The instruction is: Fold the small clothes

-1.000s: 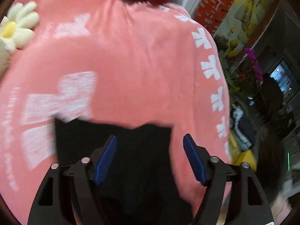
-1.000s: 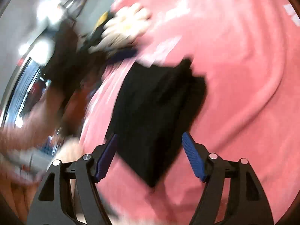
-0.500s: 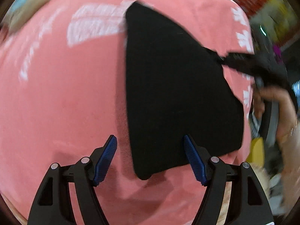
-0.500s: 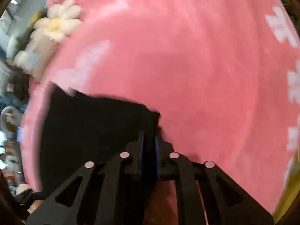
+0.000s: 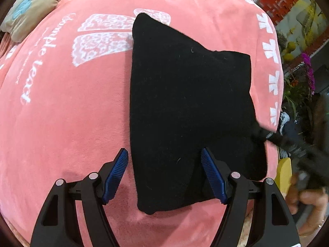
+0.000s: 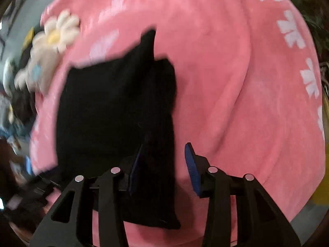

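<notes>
A small black garment (image 5: 185, 107) lies folded flat on a pink blanket (image 5: 61, 123). My left gripper (image 5: 164, 175) is open just above the garment's near edge, its blue pads (image 5: 116, 175) either side of the cloth, holding nothing. In the right wrist view the same garment (image 6: 115, 113) lies to the left, with a folded strip running down under my right gripper (image 6: 164, 168). That gripper is open and the strip lies between its pads (image 6: 192, 168), not pinched. The view is blurred.
The blanket has white print (image 5: 107, 33) and a white border pattern (image 5: 271, 65). Plush toys (image 5: 30, 8) lie at its far left corner; a flower plush (image 6: 55, 33) shows in the right wrist view. A hand (image 5: 308, 201) and room clutter show past the blanket's right edge.
My right gripper was shut on the garment's corner half a second ago and has opened and let it go. The garment has settled flat. My left gripper stays open, now closer over it.
</notes>
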Available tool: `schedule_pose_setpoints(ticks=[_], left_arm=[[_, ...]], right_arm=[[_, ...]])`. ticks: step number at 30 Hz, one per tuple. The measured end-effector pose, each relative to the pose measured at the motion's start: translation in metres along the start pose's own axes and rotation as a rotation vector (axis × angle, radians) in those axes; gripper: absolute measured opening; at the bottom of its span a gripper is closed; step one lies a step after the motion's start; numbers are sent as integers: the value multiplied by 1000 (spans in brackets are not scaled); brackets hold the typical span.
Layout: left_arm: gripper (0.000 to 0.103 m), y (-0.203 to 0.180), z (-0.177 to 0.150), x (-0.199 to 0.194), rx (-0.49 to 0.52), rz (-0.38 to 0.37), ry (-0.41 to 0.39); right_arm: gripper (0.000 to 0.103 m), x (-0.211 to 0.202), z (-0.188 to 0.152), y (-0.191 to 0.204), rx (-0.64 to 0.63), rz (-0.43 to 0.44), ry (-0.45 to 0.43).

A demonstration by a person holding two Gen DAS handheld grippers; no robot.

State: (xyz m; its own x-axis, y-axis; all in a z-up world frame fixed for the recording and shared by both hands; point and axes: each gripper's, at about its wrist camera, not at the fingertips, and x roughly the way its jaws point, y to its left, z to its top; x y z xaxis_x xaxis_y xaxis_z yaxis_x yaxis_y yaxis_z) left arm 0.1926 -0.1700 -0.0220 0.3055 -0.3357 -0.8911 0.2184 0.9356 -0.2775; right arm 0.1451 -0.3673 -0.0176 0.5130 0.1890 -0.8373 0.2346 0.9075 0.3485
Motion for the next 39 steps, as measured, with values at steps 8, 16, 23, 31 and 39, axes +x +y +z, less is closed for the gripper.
schedule_pose_setpoints(ticks=[8, 16, 23, 31, 39], left_arm=[[74, -5, 16, 10, -6, -4, 25], [84, -3, 22, 28, -59, -8, 90], [85, -2, 28, 33, -67, -50, 100], [14, 34, 31, 7, -251, -278, 130], [21, 58, -14, -2, -289, -274, 227]], right_arm=[[62, 24, 8, -10, 60, 13, 69], [66, 29, -1, -25, 196, 114, 79], [69, 40, 0, -24, 230, 161, 92], [15, 15, 7, -4, 196, 302, 84], [26, 16, -36, 7, 75, 171, 198]])
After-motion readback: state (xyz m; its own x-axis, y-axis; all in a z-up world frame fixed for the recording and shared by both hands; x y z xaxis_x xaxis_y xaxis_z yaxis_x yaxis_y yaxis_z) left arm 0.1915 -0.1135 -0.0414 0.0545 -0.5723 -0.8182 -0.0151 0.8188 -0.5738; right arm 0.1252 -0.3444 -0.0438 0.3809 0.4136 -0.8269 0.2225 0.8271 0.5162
